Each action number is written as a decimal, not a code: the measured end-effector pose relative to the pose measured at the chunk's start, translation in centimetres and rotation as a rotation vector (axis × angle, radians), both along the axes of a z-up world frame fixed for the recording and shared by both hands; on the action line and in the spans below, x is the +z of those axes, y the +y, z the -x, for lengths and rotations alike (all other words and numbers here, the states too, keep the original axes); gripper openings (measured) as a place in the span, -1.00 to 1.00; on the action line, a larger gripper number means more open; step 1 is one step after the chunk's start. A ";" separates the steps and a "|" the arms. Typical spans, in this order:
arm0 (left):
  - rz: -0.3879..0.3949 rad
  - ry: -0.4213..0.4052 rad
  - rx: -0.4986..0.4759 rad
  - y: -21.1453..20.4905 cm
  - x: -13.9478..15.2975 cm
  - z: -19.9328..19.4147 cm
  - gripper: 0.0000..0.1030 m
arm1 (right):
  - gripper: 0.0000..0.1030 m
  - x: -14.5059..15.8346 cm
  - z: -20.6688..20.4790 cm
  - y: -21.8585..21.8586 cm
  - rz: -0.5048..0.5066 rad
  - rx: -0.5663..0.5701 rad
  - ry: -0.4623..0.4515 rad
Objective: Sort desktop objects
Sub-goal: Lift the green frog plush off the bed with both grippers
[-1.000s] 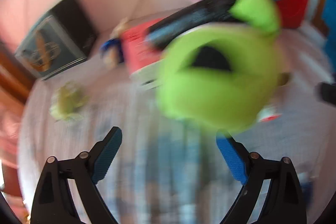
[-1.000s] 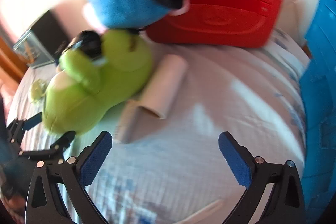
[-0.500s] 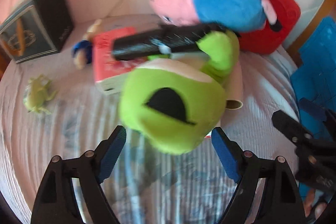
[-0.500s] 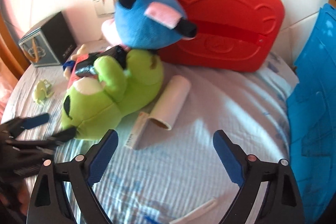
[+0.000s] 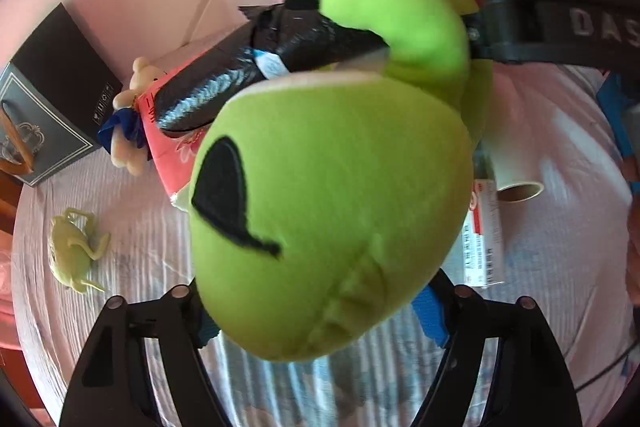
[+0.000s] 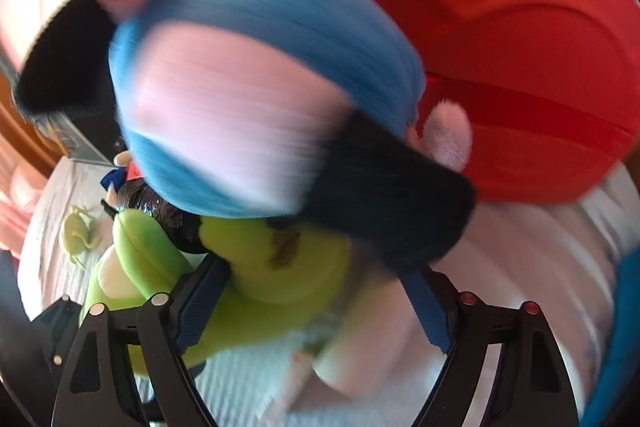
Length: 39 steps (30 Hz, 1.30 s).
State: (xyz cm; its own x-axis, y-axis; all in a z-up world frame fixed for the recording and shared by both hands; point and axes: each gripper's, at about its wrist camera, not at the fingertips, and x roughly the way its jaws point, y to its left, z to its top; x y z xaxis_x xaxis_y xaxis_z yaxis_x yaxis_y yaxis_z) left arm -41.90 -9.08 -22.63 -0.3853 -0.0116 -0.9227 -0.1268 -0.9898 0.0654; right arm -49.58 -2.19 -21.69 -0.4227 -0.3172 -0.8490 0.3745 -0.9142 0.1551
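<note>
The left tool point(image 5: 320, 319) points steeply down with the green plush point(image 5: 332, 211) filling the gap between its two fingers. Its jaws are closing, the blue pads at the plush's lower flanks; whether they press on it yet cannot be told, as the plush hides the pad faces. Beyond the plush a black bag roll point(image 5: 256, 67) lies under its raised arm, on a red pack point(image 5: 168, 147). A small bear point(image 5: 132, 131) lies left of that pack, beside a dark box point(image 5: 52, 99). A pale frog toy point(image 5: 74, 251) lies well left of the tool on the striped surface point(image 5: 136, 235). A white tube point(image 5: 512, 167) and a labelled box point(image 5: 482, 235) lie just right of the plush.

The right tool point(image 6: 316, 311) is closing too, its jaws still wide. The blue and pink plush point(image 6: 260, 99), blurred, looms just ahead of and above the fingers; nothing shows it gripped. The green plush point(image 6: 280, 267) sits under it, against the left finger. A red case point(image 6: 520, 67) stands behind, to the right.
</note>
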 end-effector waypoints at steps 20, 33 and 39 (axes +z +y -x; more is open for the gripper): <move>-0.146 -0.066 0.073 -3.7 6.6 -11.0 0.00 | -0.71 -1.7 -18.0 2.3 0.041 0.089 -0.165; -0.202 -0.036 0.295 -4.9 6.7 2.0 0.49 | 0.07 4.6 -8.2 4.5 0.097 -0.104 -0.045; -0.190 -0.082 0.168 -3.7 4.3 2.1 0.56 | 0.17 2.0 -0.8 1.2 0.068 -0.109 -0.084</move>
